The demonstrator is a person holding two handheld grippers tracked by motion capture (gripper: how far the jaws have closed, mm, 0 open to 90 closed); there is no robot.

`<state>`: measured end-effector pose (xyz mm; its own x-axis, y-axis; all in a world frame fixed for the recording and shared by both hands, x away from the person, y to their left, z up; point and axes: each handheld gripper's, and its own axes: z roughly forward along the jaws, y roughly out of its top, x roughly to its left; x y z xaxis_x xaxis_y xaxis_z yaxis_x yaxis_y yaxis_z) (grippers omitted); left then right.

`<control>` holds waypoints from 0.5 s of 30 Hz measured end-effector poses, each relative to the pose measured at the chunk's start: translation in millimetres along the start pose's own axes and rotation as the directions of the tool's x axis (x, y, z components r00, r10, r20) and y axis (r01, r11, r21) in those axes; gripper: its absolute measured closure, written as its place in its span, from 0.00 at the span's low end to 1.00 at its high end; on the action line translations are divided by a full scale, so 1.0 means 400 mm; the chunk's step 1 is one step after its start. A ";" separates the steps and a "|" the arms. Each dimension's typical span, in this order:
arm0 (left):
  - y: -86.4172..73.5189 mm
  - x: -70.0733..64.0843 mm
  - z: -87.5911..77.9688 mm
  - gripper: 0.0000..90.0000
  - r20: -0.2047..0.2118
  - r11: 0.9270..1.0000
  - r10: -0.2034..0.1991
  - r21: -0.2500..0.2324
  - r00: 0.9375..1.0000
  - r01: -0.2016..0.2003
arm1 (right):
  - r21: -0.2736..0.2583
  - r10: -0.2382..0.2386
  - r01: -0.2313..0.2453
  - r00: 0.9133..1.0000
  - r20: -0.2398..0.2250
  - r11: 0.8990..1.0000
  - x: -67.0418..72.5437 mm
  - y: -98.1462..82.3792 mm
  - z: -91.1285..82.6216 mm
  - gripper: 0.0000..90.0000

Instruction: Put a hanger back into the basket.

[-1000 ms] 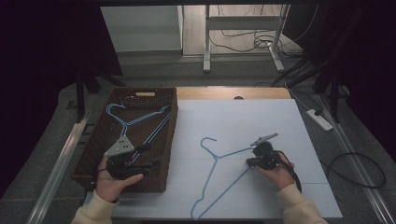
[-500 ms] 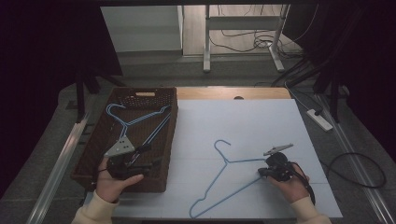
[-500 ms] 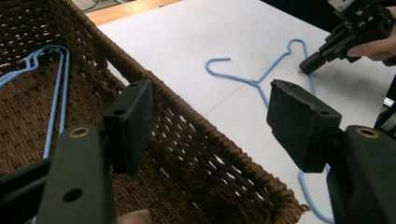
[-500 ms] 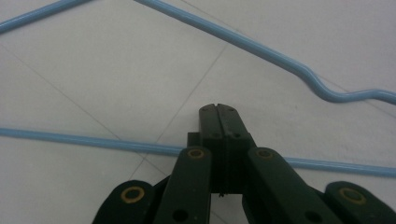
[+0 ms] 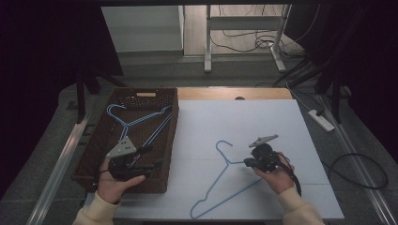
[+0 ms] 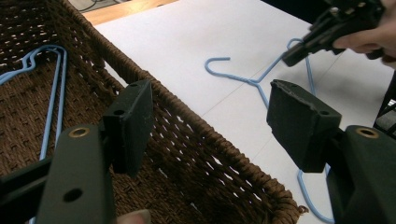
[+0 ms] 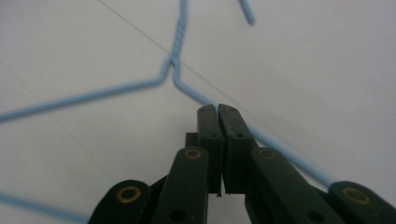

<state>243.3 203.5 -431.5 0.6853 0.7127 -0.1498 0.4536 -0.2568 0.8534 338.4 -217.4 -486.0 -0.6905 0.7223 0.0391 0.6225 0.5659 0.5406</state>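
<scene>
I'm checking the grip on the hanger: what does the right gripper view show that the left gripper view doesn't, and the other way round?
Right gripper view: the right gripper's jaws stand together at the wire of one shoulder of the blue hanger, just below its twisted neck, over the white table.

Left gripper view: the left gripper open over the rim of the brown woven basket, with another blue hanger lying inside it, and the right gripper seen from outside, low over the hanger.

Both: the hanger on the table, its hook and neck.
</scene>
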 end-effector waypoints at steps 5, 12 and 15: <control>0.000 0.001 -0.002 0.35 0.001 1.000 -0.001 -0.003 1.000 0.001 | 0.012 0.005 -0.005 1.000 -0.012 1.000 0.018 0.061 0.058 0.78; -0.001 0.001 -0.001 0.35 0.003 1.000 -0.001 -0.003 1.000 0.001 | 0.034 0.018 -0.017 1.000 -0.020 0.999 0.034 0.108 0.107 0.64; 0.000 0.000 0.000 0.35 0.004 1.000 0.000 -0.002 1.000 0.000 | 0.057 0.018 -0.018 1.000 -0.016 0.998 0.046 0.128 0.126 0.63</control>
<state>243.4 203.5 -431.7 0.6878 0.7099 -0.1516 0.4523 -0.2558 0.8544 376.1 -155.2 -499.9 -0.6848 0.7260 0.0627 0.6546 0.5751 0.4906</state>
